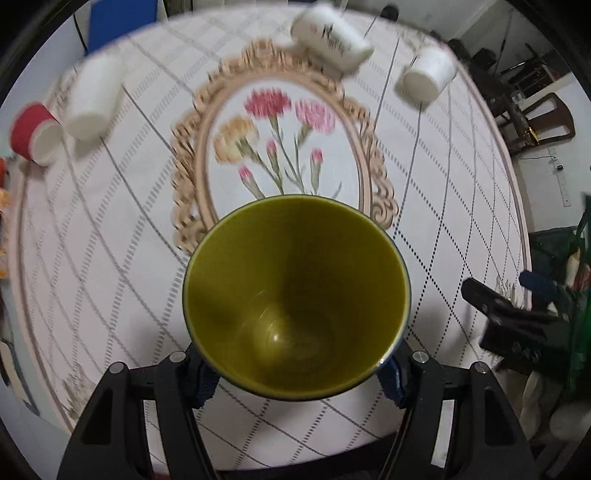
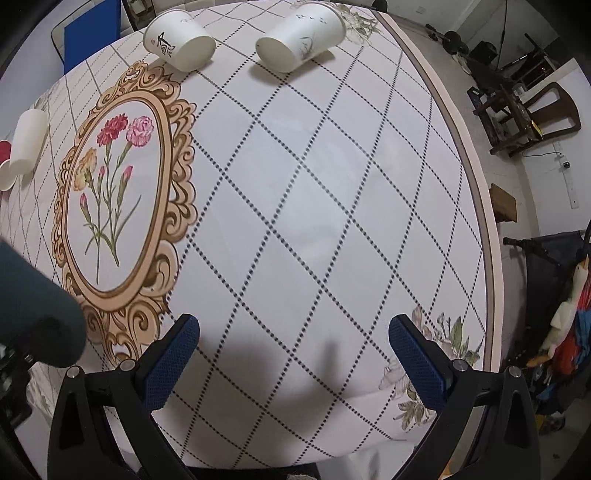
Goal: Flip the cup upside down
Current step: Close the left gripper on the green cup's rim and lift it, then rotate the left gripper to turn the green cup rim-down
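My left gripper (image 1: 297, 363) is shut on a cup (image 1: 295, 295) with an olive-green inside and a dark blue outside. The cup's mouth faces the camera, held above the table, and the blue pads (image 1: 207, 380) press its sides. In the right wrist view the cup's dark outside (image 2: 33, 306) shows at the left edge. My right gripper (image 2: 293, 362) is open and empty, low over the tablecloth (image 2: 295, 184).
Several paper cups lie on their sides: two white ones at the far edge (image 2: 181, 38) (image 2: 301, 35), and a white one (image 1: 94, 99) beside a red one (image 1: 33, 133) at the left. A flower print in an ornate frame (image 2: 118, 184) marks the cloth. The table edge curves at the right (image 2: 480, 184), with chairs beyond.
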